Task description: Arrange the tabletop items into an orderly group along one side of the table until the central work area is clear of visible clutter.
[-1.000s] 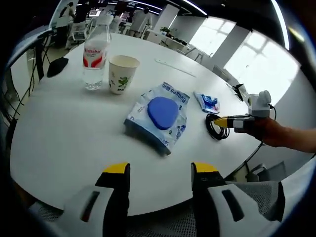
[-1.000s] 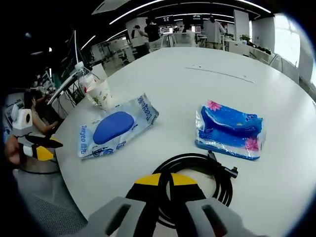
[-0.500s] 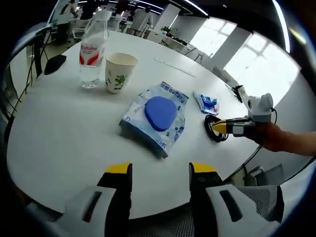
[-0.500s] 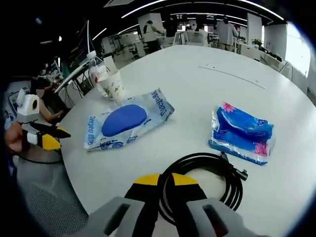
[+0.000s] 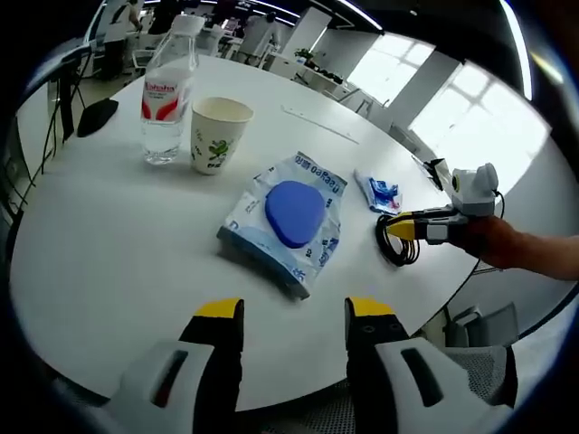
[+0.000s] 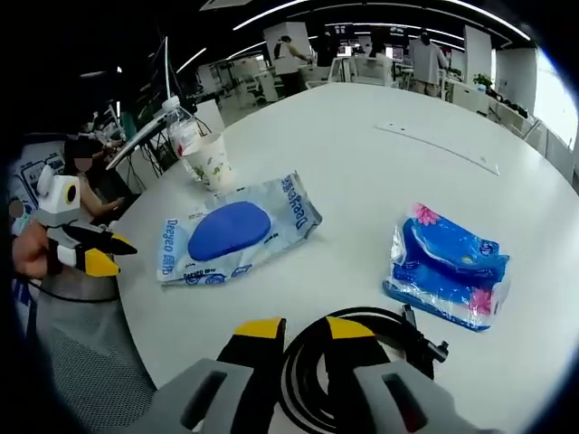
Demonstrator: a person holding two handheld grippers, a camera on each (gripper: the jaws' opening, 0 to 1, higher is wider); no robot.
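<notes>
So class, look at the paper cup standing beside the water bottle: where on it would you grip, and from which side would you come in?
Grip the paper cup across its side wall, about mid-height, jaws level. It stands upright with an open mouth, so a hard squeeze at the rim would likely crush it. The bottle stands close on one side, so probably come in from the open table on the near side, where the left gripper is.

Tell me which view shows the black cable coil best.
The right gripper view: the black cable coil lies close, its loops and plug clear, between the right tongs. The left gripper view shows it small and distant by the table edge.
</notes>
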